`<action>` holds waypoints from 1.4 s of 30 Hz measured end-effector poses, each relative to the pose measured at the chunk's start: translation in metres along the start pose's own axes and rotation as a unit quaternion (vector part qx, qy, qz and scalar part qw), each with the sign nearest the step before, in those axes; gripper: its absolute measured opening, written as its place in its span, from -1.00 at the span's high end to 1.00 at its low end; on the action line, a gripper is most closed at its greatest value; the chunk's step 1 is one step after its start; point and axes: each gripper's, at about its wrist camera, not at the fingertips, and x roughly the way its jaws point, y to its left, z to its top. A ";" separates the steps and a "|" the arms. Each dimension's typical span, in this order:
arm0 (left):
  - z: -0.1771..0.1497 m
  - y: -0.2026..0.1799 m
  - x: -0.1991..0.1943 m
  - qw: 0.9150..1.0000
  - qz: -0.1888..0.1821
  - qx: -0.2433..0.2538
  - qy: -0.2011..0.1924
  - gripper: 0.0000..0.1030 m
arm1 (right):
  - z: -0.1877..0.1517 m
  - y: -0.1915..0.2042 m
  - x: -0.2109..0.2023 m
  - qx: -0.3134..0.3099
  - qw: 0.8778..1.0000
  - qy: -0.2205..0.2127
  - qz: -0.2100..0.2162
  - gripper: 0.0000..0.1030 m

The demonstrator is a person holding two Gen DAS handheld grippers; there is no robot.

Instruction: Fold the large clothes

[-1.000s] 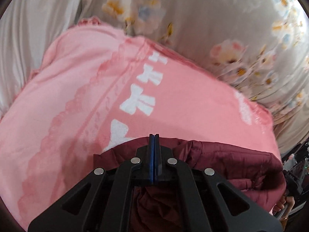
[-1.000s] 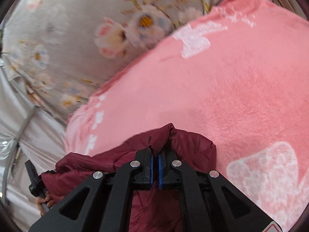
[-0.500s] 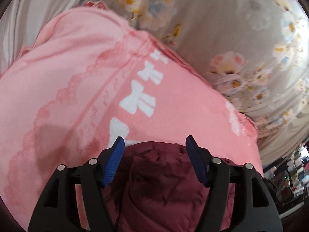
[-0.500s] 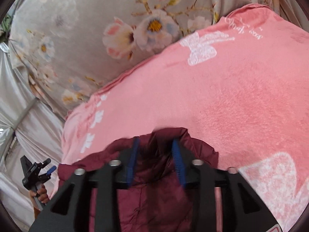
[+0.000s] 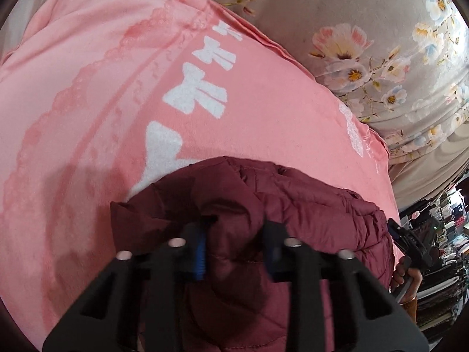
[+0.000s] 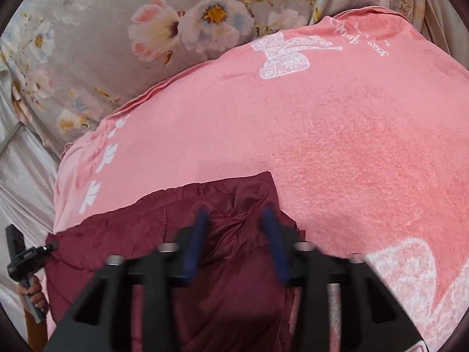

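A maroon quilted jacket (image 5: 307, 205) lies bunched on a pink fleece blanket (image 5: 117, 88) printed with white bows. My left gripper (image 5: 234, 228) has sunk into its near edge. The jaws are closing, and a raised fold of jacket fills the gap between the blue pads. In the right wrist view the same jacket (image 6: 132, 240) spreads to the left over the blanket (image 6: 322, 132). My right gripper (image 6: 234, 214) stands over the jacket's corner, jaws closing, with wrinkled fabric between the fingers and the pads still apart from it.
A grey floral sheet (image 5: 366, 44) lies beyond the blanket's far edge, also seen as the floral sheet (image 6: 88, 35) in the right wrist view. A hand (image 6: 32, 290) holds the other gripper's handle at the left rim. Cluttered shelves (image 5: 445, 234) show at the far right.
Both grippers let go of the jacket, opened wide, dropped lower onto it, and their jaws are now narrower around new folds. The jacket has settled flatter on the blanket.
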 end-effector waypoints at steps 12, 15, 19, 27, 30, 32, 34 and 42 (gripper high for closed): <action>0.042 -0.034 -0.017 0.995 0.060 0.030 -0.069 0.82 | 0.041 0.021 -0.016 -0.002 0.997 -0.071 0.004 0.96; 0.036 -0.016 0.013 0.995 0.088 0.013 -0.039 0.82 | 0.036 0.012 0.011 0.000 0.999 -0.041 -0.026 0.96; 0.023 0.006 0.034 0.995 0.100 -0.006 -0.023 0.81 | 0.024 0.000 0.037 0.005 0.999 -0.011 -0.042 0.96; 0.003 0.012 0.047 0.992 0.120 0.003 -0.041 0.77 | 0.006 0.012 0.057 -0.046 0.995 0.007 -0.089 0.96; 0.002 0.008 0.048 0.989 0.141 0.012 -0.053 0.66 | 0.009 0.013 0.059 -0.052 0.994 0.013 -0.098 0.96; 0.003 0.007 0.040 0.983 0.173 0.009 -0.064 0.35 | 0.012 0.015 0.049 -0.053 0.993 0.005 -0.109 0.94; 0.005 0.005 0.016 0.975 0.204 0.000 -0.090 0.03 | 0.013 0.021 0.022 -0.053 0.991 -0.032 -0.117 0.78; 0.019 -0.079 -0.035 0.982 0.132 0.052 -0.126 -0.03 | -0.002 0.132 -0.008 -0.109 0.993 -0.041 0.017 0.78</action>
